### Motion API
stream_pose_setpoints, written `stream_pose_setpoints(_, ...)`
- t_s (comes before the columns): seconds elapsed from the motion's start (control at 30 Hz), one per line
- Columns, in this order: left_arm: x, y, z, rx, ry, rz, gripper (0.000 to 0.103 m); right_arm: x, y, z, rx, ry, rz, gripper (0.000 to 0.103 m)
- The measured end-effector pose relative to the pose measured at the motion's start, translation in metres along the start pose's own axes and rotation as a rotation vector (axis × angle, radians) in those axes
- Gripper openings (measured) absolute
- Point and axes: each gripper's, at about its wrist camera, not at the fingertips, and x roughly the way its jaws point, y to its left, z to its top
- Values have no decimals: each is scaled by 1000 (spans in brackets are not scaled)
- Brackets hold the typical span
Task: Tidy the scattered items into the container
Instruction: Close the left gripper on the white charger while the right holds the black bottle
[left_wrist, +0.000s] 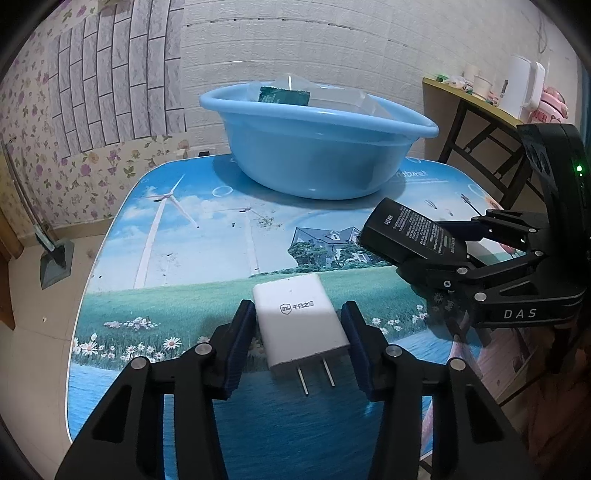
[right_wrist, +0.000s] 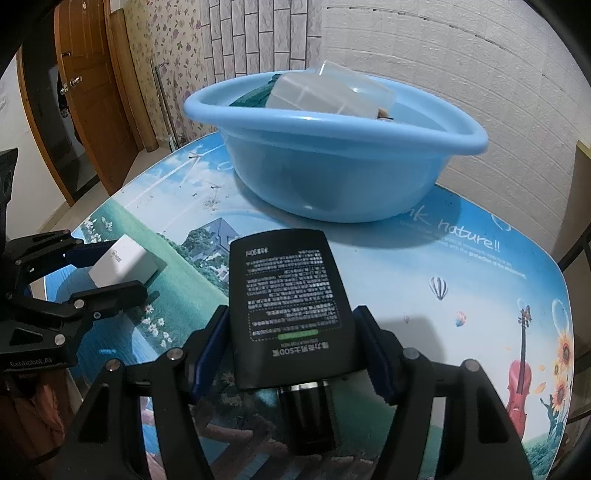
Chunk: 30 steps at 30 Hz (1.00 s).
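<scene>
Now, starting at the left, the left tongs straddle the white charger, which lies flat on the table with its two metal prongs aimed back toward the camera and its long axis running away toward the blue basin. The pads sit just beside its flanks, and I cannot tell whether they are already pressing, so call those tongs spread around it. It looks light, rigid and smooth-shelled, likely a bit slick; the broad flat sides are the place to pinch, well clear of the prongs. Moving right, the right tongs are pinching the black bottle across its width, near the end where a dark cap with a metal collar points back at the camera. Its far end tilts up and forward toward the basin, lifted off the table. It seems stiff-walled and flat-sided; how heavy it is depends on contents I cannot see. Beyond both, the basin already holds a clear plastic box and something green.
</scene>
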Motion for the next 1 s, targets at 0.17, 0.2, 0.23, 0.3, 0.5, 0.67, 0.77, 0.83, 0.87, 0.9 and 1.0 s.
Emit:
stream_pose_setpoints(0.17,-1,-1,0,8,3,7,46,-3,0,0,2,-12,7,64)
stream_pose_setpoints(0.2,-1,-2,0,12,5,12,46,-3,0,-1,3,-12,9,64)
stream_pose_setpoints(0.23,-1,-2,0,14,6,15,46,-3,0,-1,3,-11,8,64)
stream_pose_setpoints(0.3,0,-2,0,13,9,28,46,-3,0,-1,3,-9,5,64)
stream_pose_setpoints(0.5,0,-4,-1,2,27,76,46,0,2,-2,-2,-4,-8,64)
stream_pose_setpoints(0.67,1,-5,-1,1,22,88,46,0,2,-2,1,-2,-9,64)
stream_pose_setpoints(0.77,1,-4,-1,-5,18,91,44,0,2,-2,2,-2,-9,64)
stream_pose_setpoints(0.83,0,-3,-1,-6,16,89,41,0,2,-2,1,-2,-9,64)
stream_pose_setpoints(0.87,0,-3,-1,-6,16,88,41,1,2,-2,2,-2,-9,64)
stream_pose_setpoints(0.9,0,-3,-1,-6,16,88,41,1,2,-2,5,-4,-11,64)
stream_pose_setpoints(1.0,-2,-2,-2,-12,12,85,41,1,0,-2,17,-8,-10,64)
